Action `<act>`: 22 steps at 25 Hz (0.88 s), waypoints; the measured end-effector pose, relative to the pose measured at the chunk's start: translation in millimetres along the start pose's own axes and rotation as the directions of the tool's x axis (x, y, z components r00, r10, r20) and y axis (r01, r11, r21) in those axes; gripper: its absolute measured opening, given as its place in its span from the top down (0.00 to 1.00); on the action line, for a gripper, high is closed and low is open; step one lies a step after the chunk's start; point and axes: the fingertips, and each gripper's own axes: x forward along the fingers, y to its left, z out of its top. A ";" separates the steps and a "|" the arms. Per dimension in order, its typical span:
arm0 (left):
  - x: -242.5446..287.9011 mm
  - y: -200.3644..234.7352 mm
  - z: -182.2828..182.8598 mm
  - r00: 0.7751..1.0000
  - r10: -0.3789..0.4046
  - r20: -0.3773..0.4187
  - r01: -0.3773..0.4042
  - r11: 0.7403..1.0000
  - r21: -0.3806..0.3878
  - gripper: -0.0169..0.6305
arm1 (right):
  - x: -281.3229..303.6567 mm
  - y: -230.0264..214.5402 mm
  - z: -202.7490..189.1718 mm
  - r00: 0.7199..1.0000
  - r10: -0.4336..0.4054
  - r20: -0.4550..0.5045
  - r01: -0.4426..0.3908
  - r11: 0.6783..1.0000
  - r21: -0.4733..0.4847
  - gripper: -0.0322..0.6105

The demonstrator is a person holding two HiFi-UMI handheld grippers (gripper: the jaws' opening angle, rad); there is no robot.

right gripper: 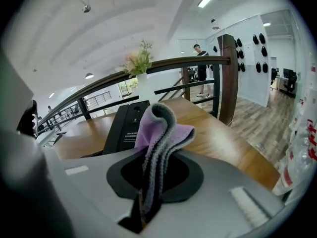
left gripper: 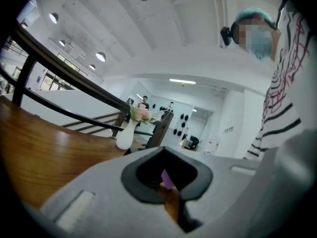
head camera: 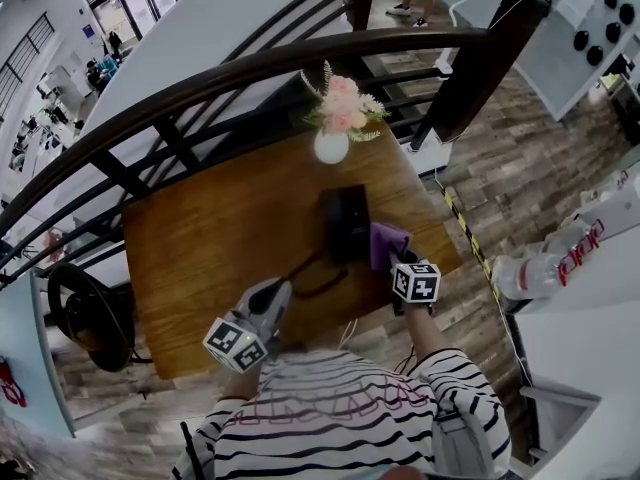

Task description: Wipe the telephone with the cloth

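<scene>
The black telephone (head camera: 345, 223) lies on the wooden table (head camera: 210, 248), with its cord (head camera: 315, 288) looping toward the front edge. My right gripper (head camera: 398, 266) is shut on a folded purple cloth (head camera: 387, 244), just to the right of the telephone. In the right gripper view the cloth (right gripper: 161, 125) stands up out of the right gripper (right gripper: 148, 192), and the telephone (right gripper: 124, 125) lies just beyond it. My left gripper (head camera: 280, 286) hovers over the table's front edge beside the cord, jaws together with nothing between them. The left gripper (left gripper: 171, 197) points toward the vase.
A white vase (head camera: 331, 146) with pink flowers stands at the table's far edge, behind the telephone. A dark curved railing (head camera: 250, 73) runs along the far side. A black wheel-shaped object (head camera: 85, 313) sits left of the table, and plastic bottles (head camera: 540, 268) lie to the right.
</scene>
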 end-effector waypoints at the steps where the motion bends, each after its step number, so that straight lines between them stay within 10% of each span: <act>1: 1.1 -0.6 -0.5 1.000 -0.003 -0.001 0.003 1.000 0.001 0.98 | -1.7 5.5 2.0 1.000 0.010 0.008 -0.010 1.000 0.001 0.90; 22: -26.4 -53.7 7.9 0.992 0.078 0.096 -0.087 0.992 0.090 0.98 | -155.7 148.0 50.1 0.873 0.389 0.292 -0.393 0.918 -0.050 0.90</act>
